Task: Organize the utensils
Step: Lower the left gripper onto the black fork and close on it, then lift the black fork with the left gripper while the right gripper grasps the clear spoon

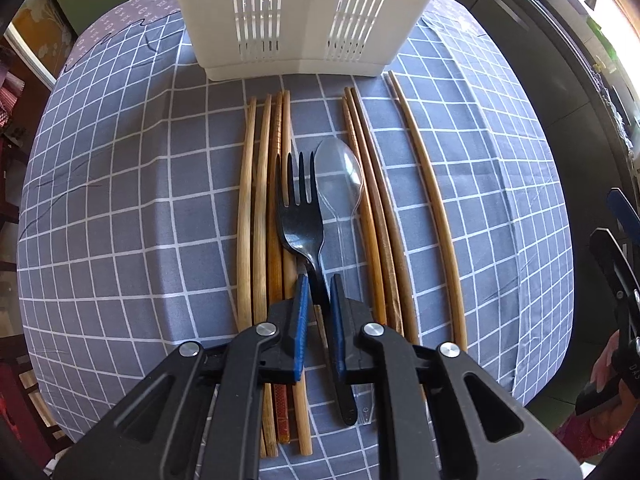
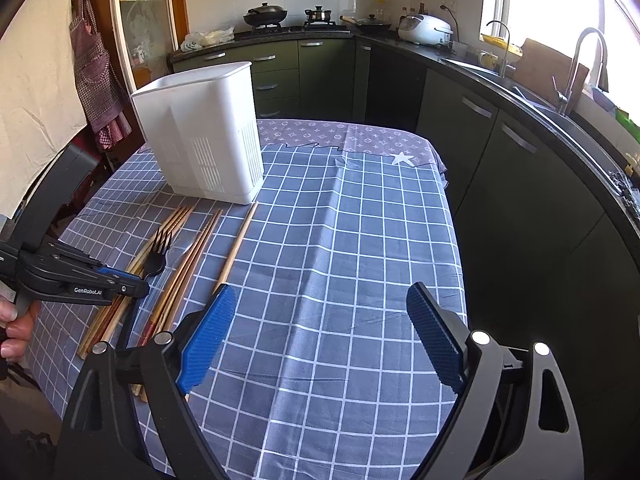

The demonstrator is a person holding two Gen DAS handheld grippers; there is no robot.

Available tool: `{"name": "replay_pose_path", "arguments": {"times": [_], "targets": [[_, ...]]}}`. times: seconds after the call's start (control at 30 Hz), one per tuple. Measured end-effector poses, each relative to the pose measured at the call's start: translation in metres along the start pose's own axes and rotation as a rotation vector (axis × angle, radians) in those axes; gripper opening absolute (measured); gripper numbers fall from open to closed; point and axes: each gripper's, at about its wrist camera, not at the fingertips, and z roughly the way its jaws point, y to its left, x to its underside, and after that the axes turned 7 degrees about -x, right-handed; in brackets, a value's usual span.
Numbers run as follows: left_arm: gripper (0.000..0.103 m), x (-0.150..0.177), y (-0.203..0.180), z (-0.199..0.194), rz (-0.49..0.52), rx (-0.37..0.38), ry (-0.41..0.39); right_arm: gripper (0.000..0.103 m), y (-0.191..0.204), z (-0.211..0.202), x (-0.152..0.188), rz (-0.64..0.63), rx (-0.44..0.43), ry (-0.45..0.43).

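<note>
A black plastic fork (image 1: 300,216) lies on the checked tablecloth, tines toward the white slotted utensil holder (image 1: 296,12). My left gripper (image 1: 319,284) points steeply down and is shut on the fork's handle. A clear plastic spoon (image 1: 340,176) lies right beside the fork. Several wooden chopsticks (image 1: 260,200) lie to the fork's left, with more chopsticks (image 1: 372,200) to the right. In the right wrist view the holder (image 2: 200,128) stands at the table's far left, and the left gripper (image 2: 132,284) sits over the fork (image 2: 156,256). My right gripper (image 2: 322,292) hangs open over bare cloth, holding nothing.
The tablecloth (image 2: 340,240) has a raised fold down its middle. Dark kitchen cabinets (image 2: 480,140) run close along the table's right side, with a sink and faucet (image 2: 580,68) above. An apron (image 2: 96,80) hangs at the left. A person's hand (image 2: 16,328) holds the left gripper's handle.
</note>
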Motion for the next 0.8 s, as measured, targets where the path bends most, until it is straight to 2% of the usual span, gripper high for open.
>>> {"name": "replay_pose_path", "arguments": {"times": [0.27, 0.37, 0.4, 0.43, 0.53, 0.67, 0.7, 0.8], "targets": [[0.008, -0.016, 0.000, 0.006, 0.016, 0.004, -0.030, 0.086, 0.001, 0.001, -0.001, -0.013, -0.007, 0.019], [0.008, -0.014, 0.004, -0.004, 0.027, 0.020, -0.085, 0.084, 0.005, 0.005, -0.005, -0.009, -0.041, 0.043], [0.008, -0.013, 0.005, -0.009, 0.029, 0.032, -0.104, 0.086, 0.006, 0.008, -0.007, -0.003, -0.055, 0.062], [0.008, -0.011, 0.006, -0.015, 0.030, 0.042, -0.129, 0.092, 0.008, 0.013, -0.009, 0.004, -0.079, 0.090], [0.008, -0.008, 0.012, -0.029, 0.024, 0.065, -0.179, 0.094, 0.016, 0.026, -0.018, 0.034, -0.181, 0.151], [0.008, 0.001, 0.022, -0.049, 0.020, 0.047, -0.252, 0.093, 0.042, 0.046, -0.031, -0.005, -0.188, 0.212], [0.008, 0.002, 0.023, -0.053, 0.022, 0.038, -0.267, 0.086, 0.050, 0.051, -0.035, -0.010, -0.200, 0.227], [0.008, 0.004, 0.038, -0.060, 0.019, 0.020, -0.291, 0.053, 0.071, 0.067, -0.044, 0.019, -0.271, 0.287]]}}
